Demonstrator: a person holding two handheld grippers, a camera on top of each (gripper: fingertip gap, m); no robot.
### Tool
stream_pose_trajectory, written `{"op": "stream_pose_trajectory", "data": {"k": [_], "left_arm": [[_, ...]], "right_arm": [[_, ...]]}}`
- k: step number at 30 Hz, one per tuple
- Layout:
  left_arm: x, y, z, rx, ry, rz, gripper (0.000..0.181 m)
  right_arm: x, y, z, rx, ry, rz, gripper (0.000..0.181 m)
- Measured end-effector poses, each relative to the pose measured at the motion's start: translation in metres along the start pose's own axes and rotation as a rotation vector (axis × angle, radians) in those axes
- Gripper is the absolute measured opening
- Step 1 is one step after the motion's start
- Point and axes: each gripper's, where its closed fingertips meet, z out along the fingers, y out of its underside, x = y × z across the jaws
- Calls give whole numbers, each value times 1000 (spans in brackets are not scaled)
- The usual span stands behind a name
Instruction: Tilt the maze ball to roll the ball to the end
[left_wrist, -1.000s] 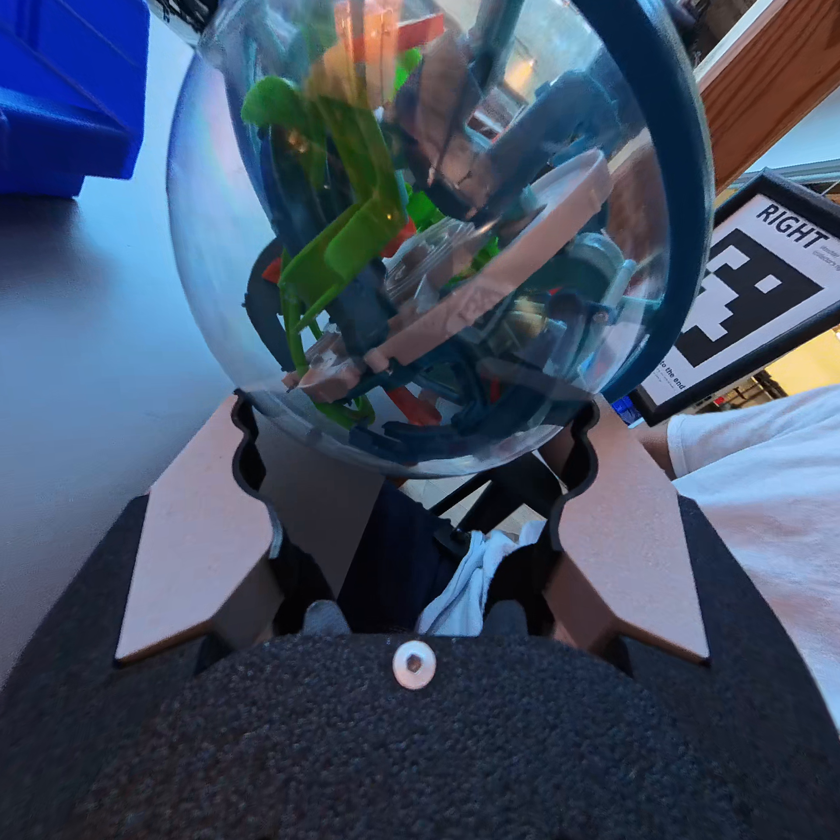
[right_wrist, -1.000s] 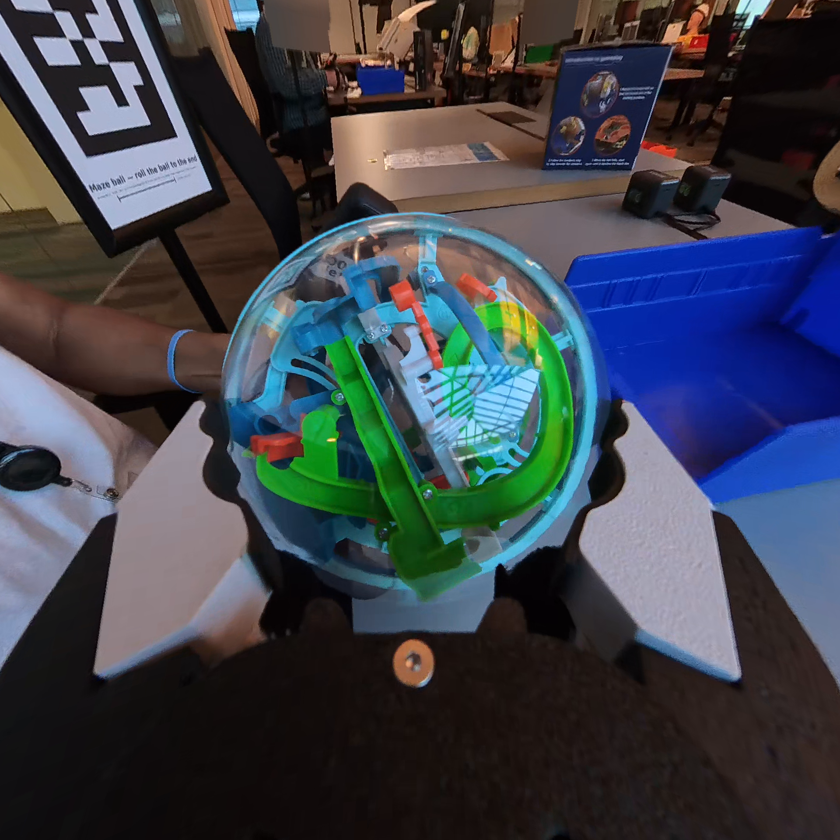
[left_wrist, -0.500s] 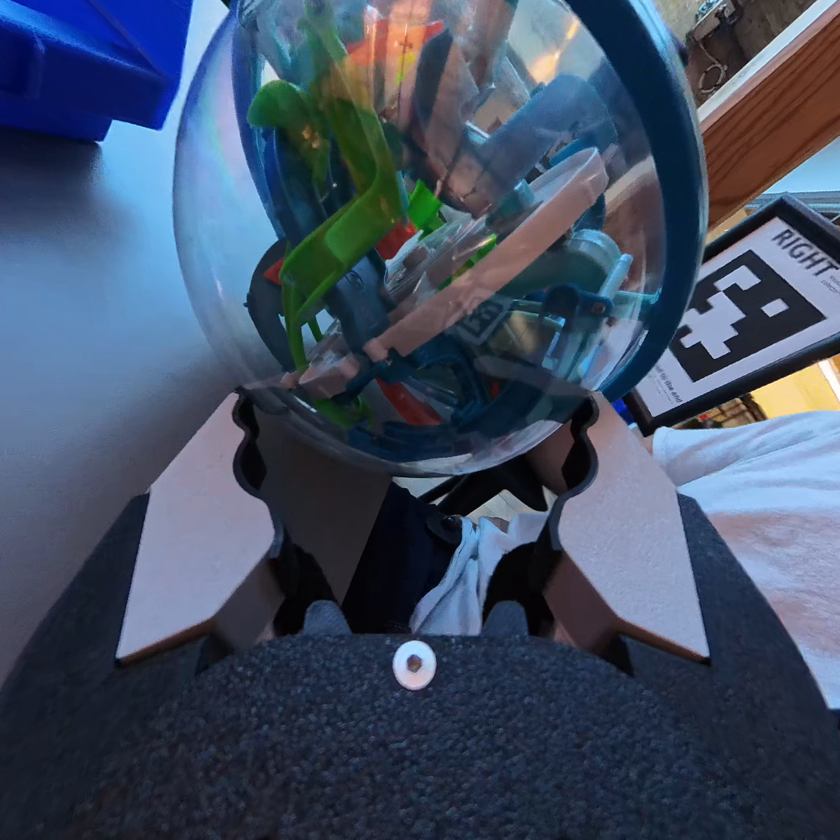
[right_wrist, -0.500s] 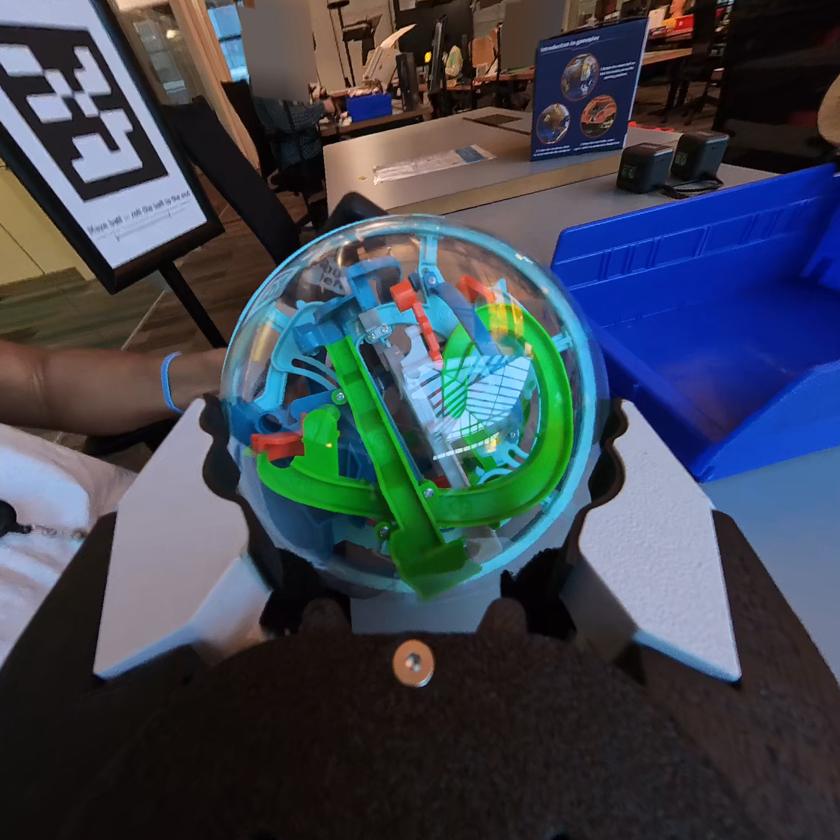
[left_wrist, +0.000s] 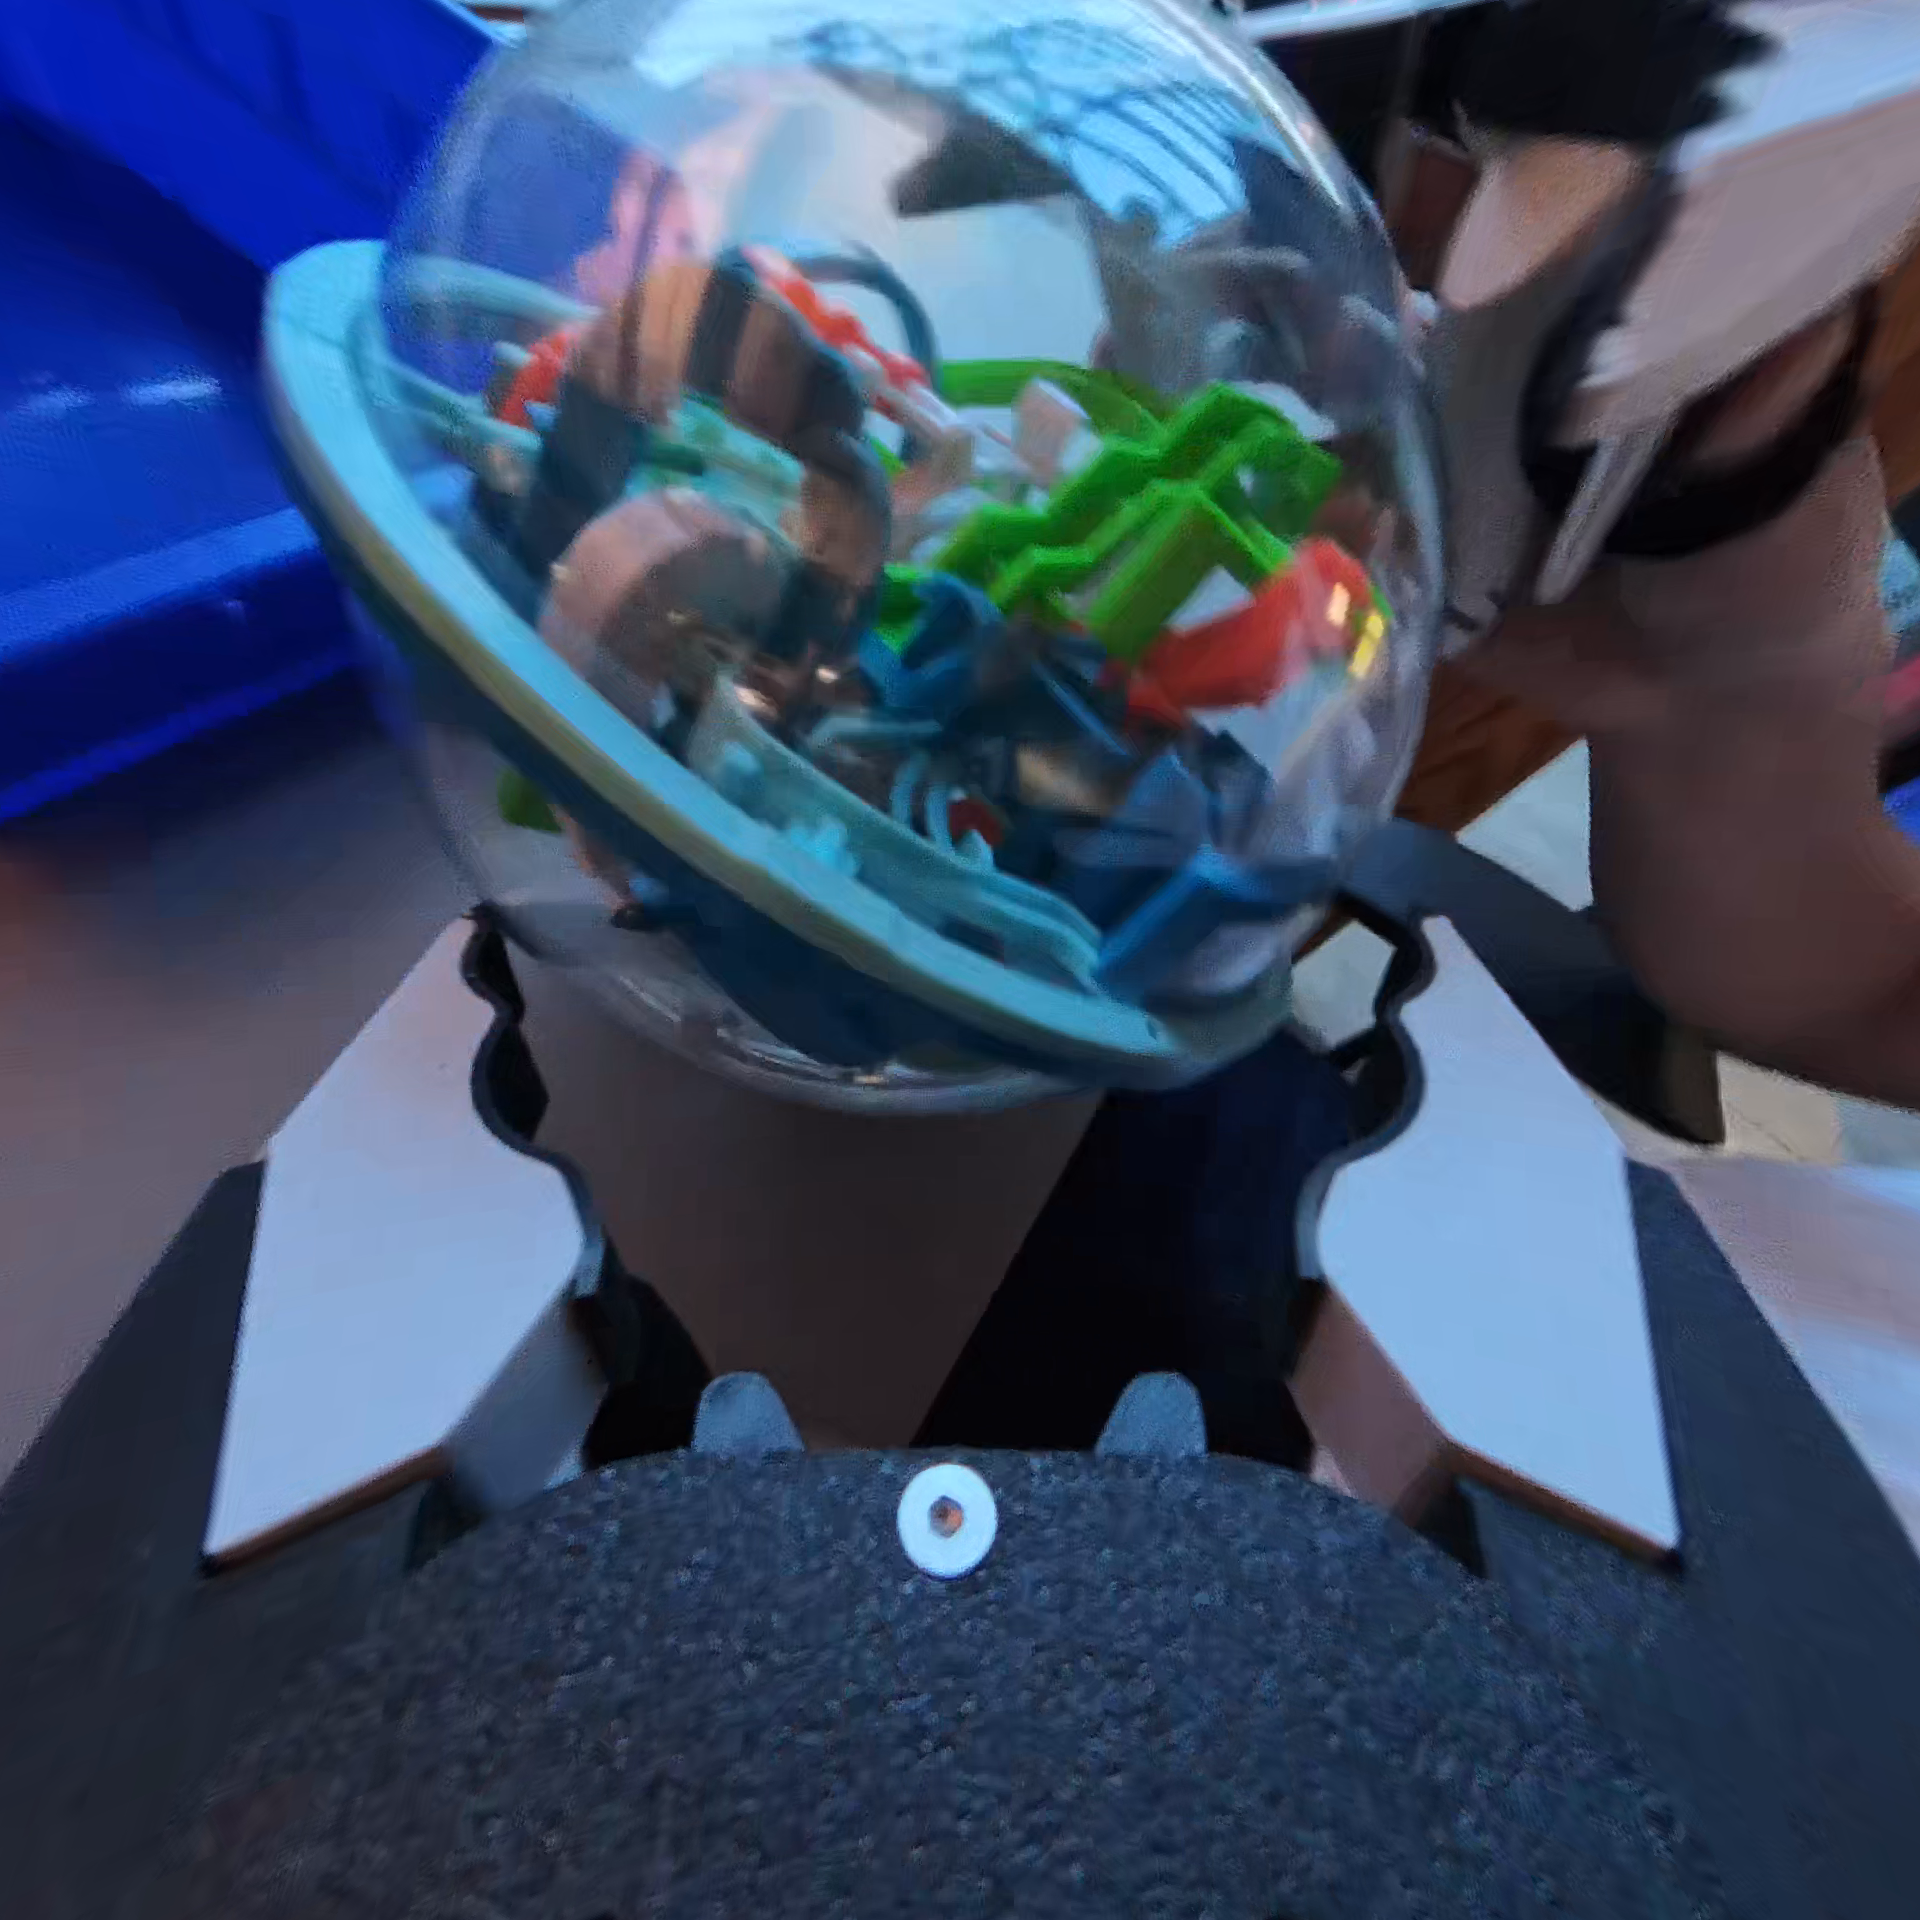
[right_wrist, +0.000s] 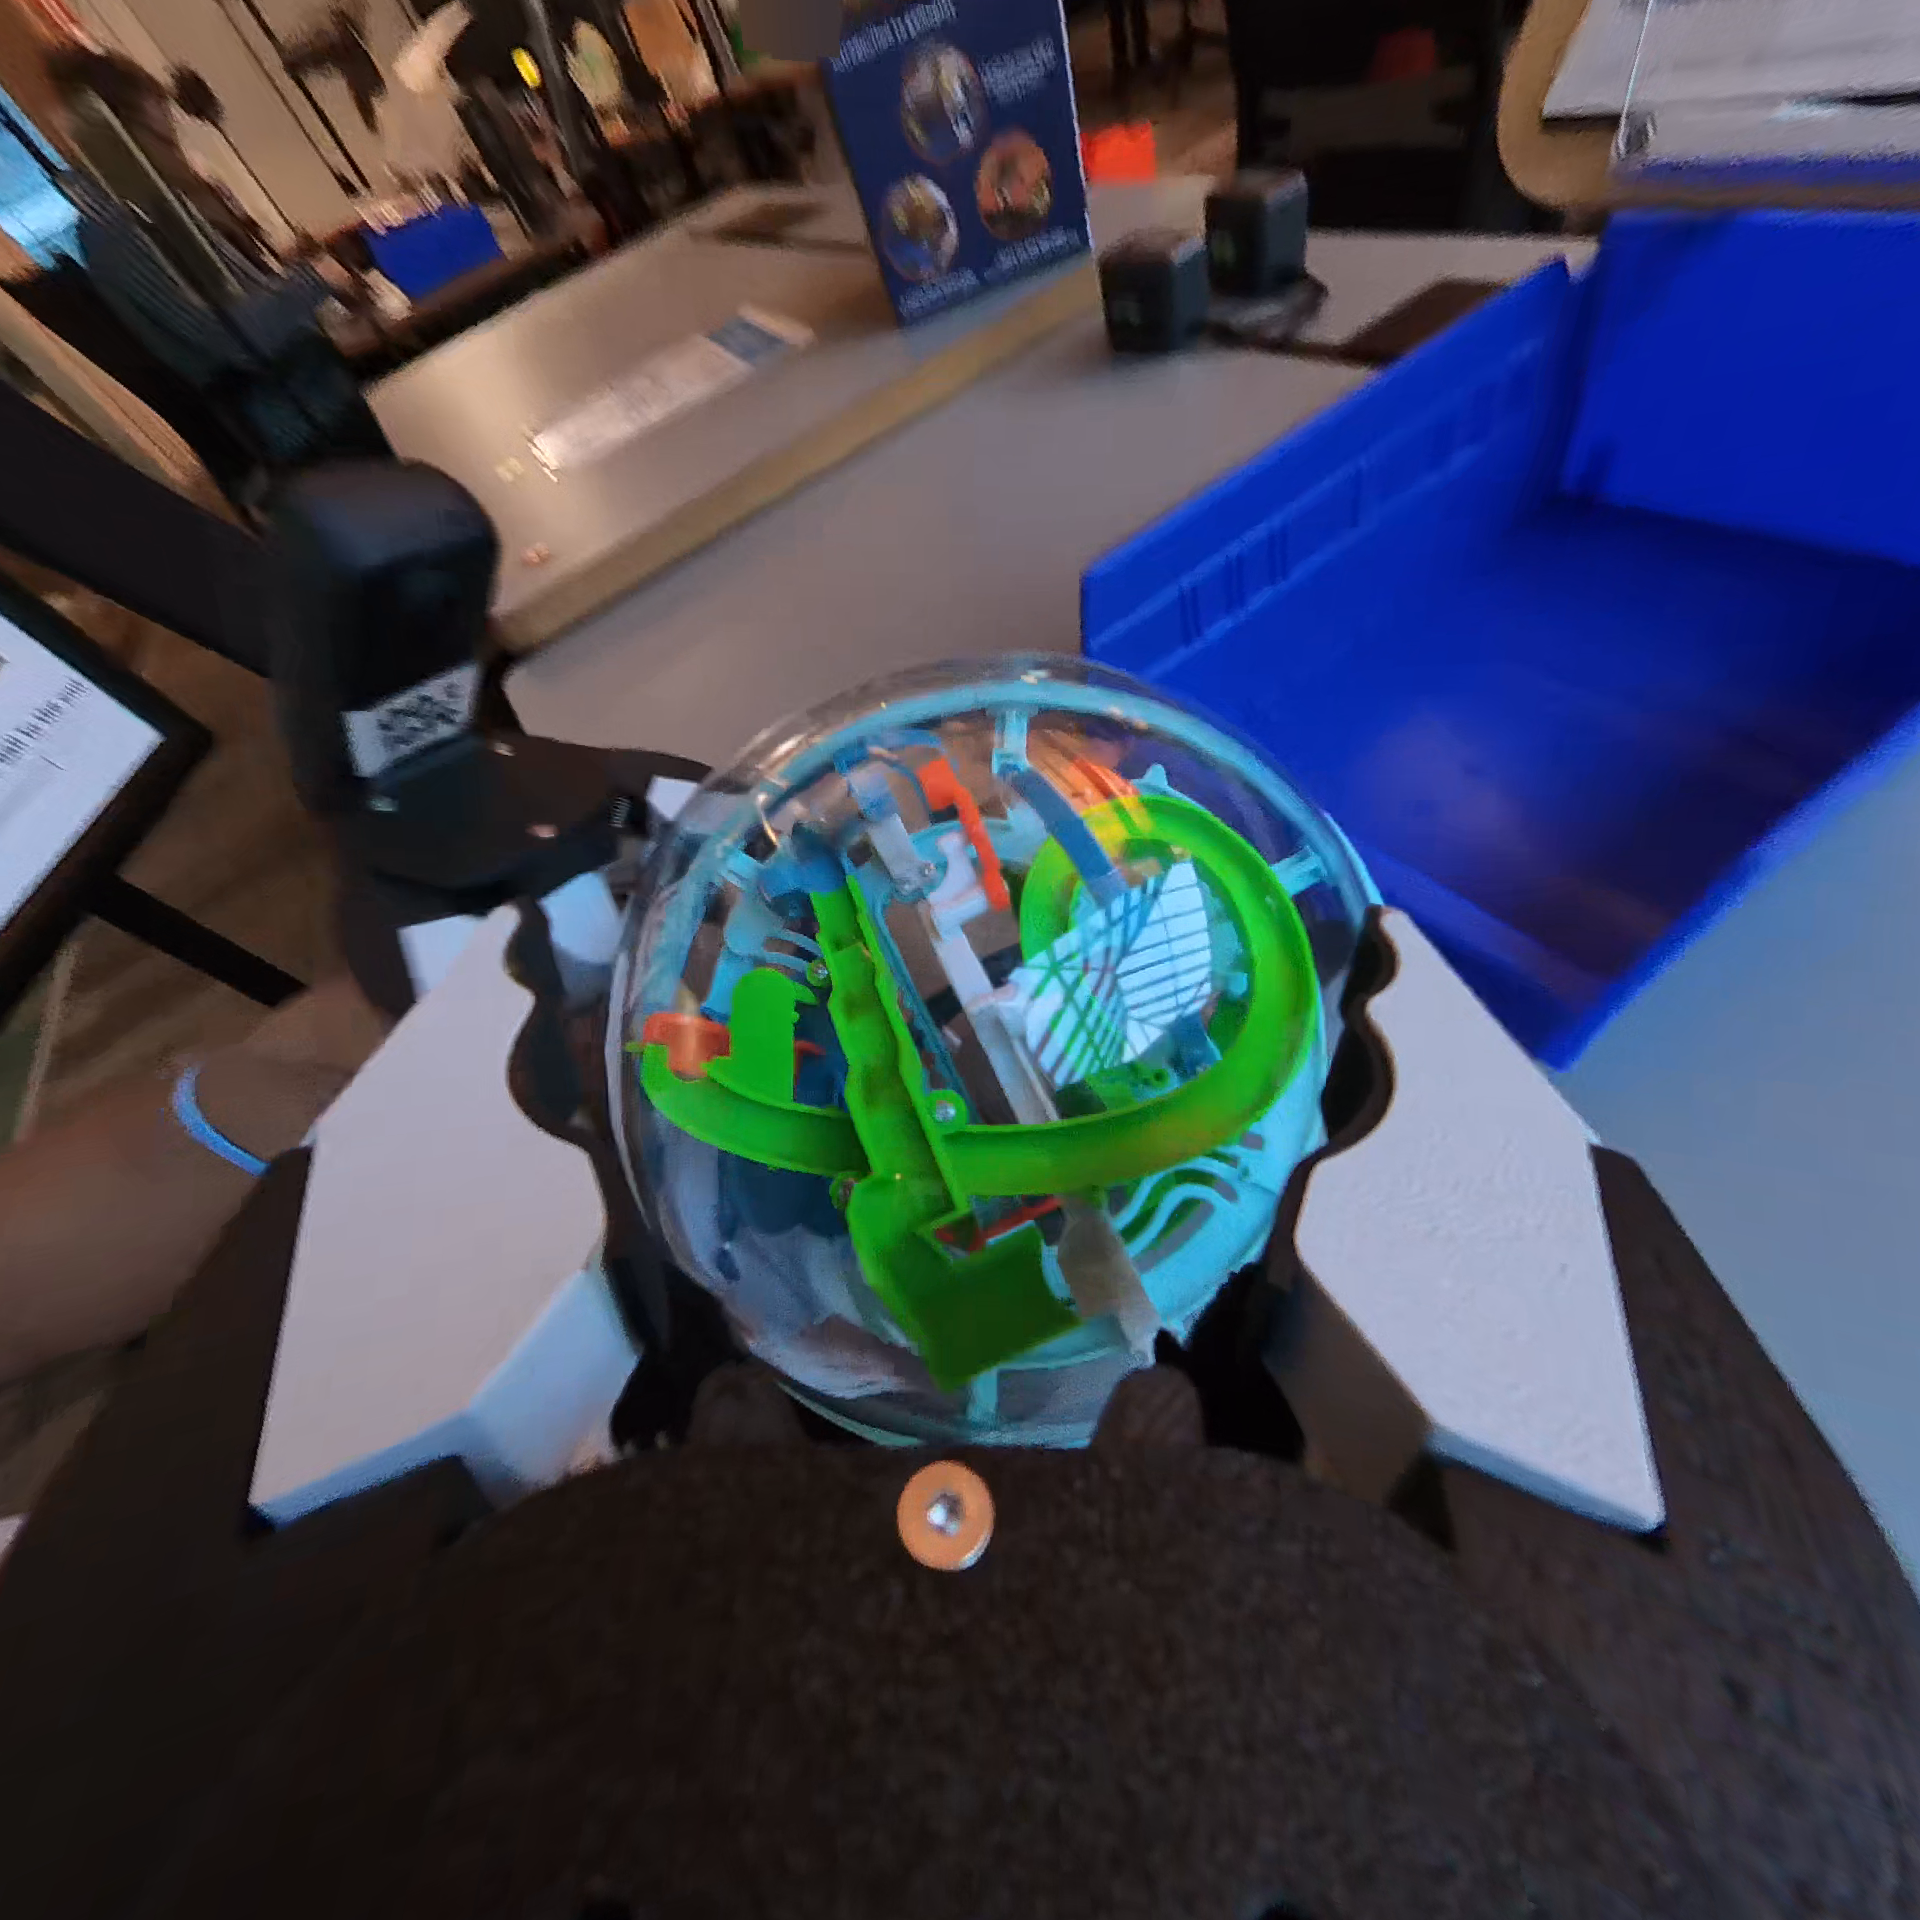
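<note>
Between the right claw's (right_wrist: 951, 1091) fingers the maze ball (right_wrist: 971, 1049) sits pinched at its sides, held above the table (right_wrist: 935, 540) beside the blue bin (right_wrist: 1558, 665). The left claw (left_wrist: 940, 997) cups the sphere from the other side, fingers spread wide against the shell. Within the last second the ball has swung hard: its seam ring (left_wrist: 665, 748), formerly near upright in the left view, now slants across. The small ball inside cannot be made out, so progress is unclear.
</note>
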Motion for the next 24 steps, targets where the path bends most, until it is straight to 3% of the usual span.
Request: {"op": "stream_pose_trajectory", "data": {"k": [1,4,6,8,14,16,20,24], "left_arm": [[-5,-2,-3,28,23,-42,147],[-15,-6,-9,54,131,-166,144],[-22,-9,-12,59,167,-207,144],[-27,-14,-14,62,221,-279,143],[-41,-33,-22,100,413,-587,139],[-47,-37,-24,98,428,-651,138],[-51,-40,-21,55,446,-738,136],[-52,-39,-14,37,504,-883,137]], "right_arm": [[-2,-4,-3,29,-30,9,140],[13,-23,-25,133,-83,-1,140],[41,-43,-49,305,-13,-171,121],[53,-47,-55,420,-30,-251,124],[30,23,-14,249,-288,-384,138],[29,42,-3,166,-297,-394,140],[14,38,0,192,-384,-271,152],[19,31,5,179,-319,-190,155]]}}
